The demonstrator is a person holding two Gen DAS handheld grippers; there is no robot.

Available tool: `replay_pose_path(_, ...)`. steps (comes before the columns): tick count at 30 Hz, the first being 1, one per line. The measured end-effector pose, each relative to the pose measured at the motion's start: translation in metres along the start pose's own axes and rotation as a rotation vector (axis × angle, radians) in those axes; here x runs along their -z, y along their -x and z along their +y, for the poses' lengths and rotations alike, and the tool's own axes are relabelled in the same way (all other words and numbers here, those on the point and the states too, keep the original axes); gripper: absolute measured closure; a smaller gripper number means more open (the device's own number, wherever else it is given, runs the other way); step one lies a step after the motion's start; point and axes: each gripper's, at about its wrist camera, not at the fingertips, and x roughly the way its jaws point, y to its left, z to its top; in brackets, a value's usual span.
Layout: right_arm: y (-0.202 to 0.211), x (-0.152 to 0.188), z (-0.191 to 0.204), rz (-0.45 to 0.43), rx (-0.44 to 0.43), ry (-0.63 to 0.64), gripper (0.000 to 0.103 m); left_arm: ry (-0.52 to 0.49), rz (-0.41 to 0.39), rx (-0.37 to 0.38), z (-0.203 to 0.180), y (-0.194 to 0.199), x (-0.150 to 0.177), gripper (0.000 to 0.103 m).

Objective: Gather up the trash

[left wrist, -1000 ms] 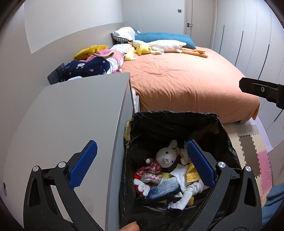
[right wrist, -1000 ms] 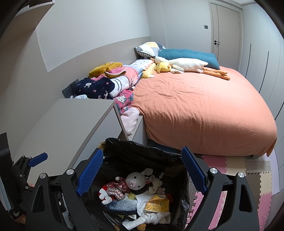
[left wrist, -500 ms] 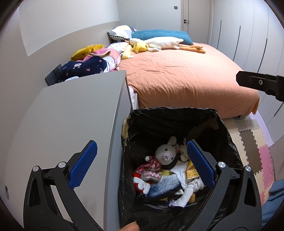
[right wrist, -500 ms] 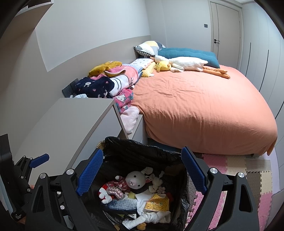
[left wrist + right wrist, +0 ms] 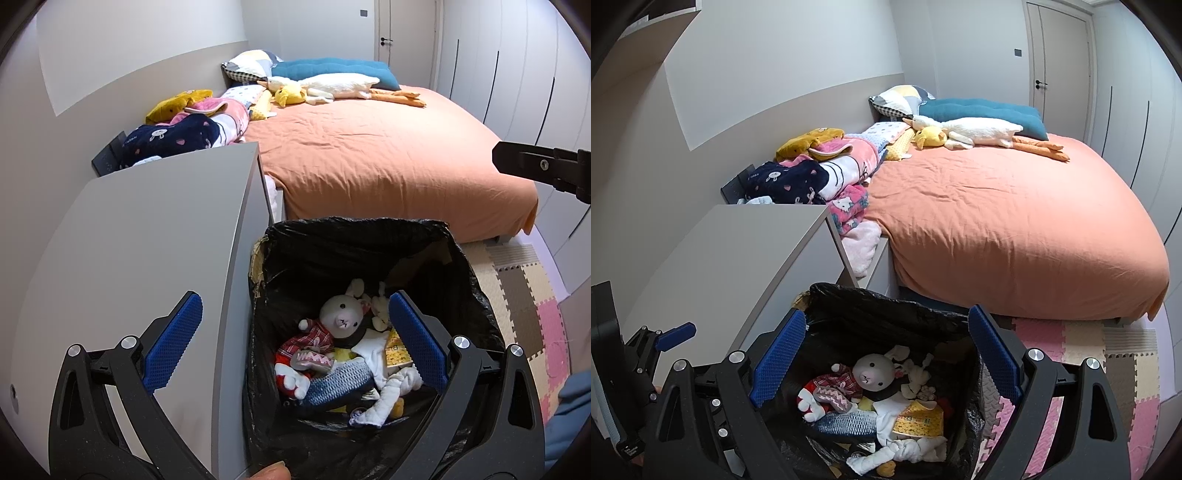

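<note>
Left wrist view: both released tools, left tool (image 5: 291, 345) and right tool (image 5: 886, 360), hover directly above the trash bag (image 5: 354, 236), empty.

Black bin bag (image 5: 369, 240), orange bedspread (image 5: 388, 155), blue-padded tongs (image 5: 886, 354).

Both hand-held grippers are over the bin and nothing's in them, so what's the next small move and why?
Probably swing the right hand-held gripper toward the orange-covered bed. Both it and the left hand-held gripper stand open and empty above the black-bagged bin, which already holds soft toys, so there's nothing to drop.
</note>
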Motion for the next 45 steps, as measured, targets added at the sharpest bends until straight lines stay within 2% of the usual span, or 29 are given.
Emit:
replay_pose_path(10, 0.003, -0.001, -0.003, -0.002, -0.002, -0.001, 0.013, -0.002, -0.014, 0.019, -0.002, 0.005, 0.0, 0.005)
replay_pose_path(16, 0.004, 0.0, -0.003, -0.004, 0.0, -0.002, 0.013, -0.002, -0.054, -0.01, -0.004, 0.012, 0.0, 0.005)
replay_pose_path(22, 0.004, -0.002, -0.003, -0.004, -0.001, -0.003, 0.013, 0.012, -0.039, -0.03, -0.002, 0.011, -0.002, 0.005)
replay_pose_path(45, 0.01, -0.006, 0.0, 0.001, -0.004, 0.006, 0.013, 0.033, -0.017, 0.015, 0.003, 0.007, 0.003, 0.005)
